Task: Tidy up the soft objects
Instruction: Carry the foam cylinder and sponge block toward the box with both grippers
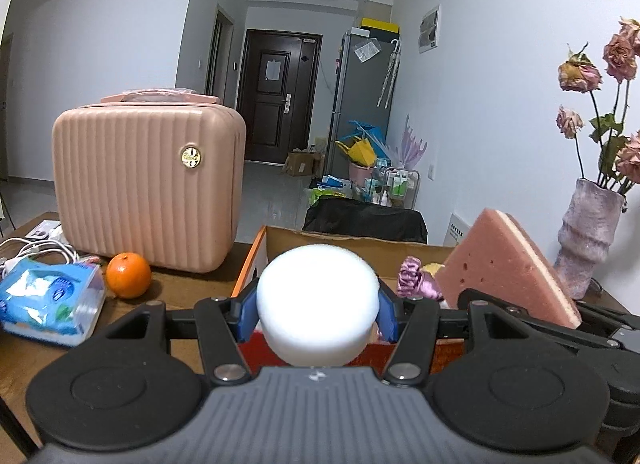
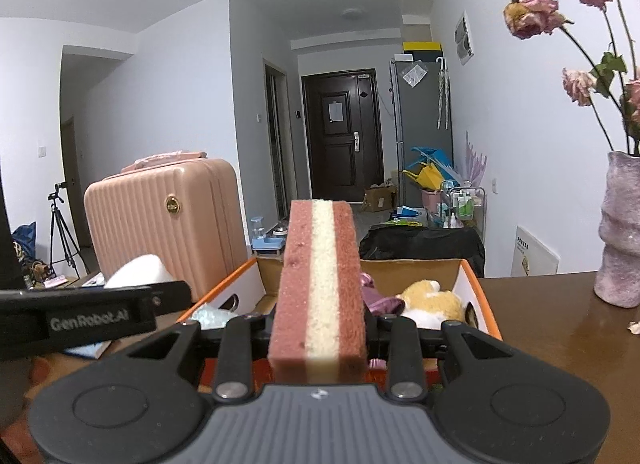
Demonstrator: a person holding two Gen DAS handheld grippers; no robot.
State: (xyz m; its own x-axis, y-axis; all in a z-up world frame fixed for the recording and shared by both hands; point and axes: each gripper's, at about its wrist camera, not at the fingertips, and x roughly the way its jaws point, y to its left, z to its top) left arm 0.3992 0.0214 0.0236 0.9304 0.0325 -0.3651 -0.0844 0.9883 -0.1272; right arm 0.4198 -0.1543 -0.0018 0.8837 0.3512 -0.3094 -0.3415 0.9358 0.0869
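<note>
Left wrist view: the left gripper (image 1: pixel 318 314) clamps a round white foam block (image 1: pixel 318 300) between its blue pads. Just beyond the fingertips sits the cardboard box (image 1: pixel 352 242). The right gripper (image 2: pixel 320 328) pinches a pink sponge (image 2: pixel 318 284) on edge; ahead of its fingers a plush toy (image 2: pixel 434 302), perhaps a cat, lies in the box.
</note>
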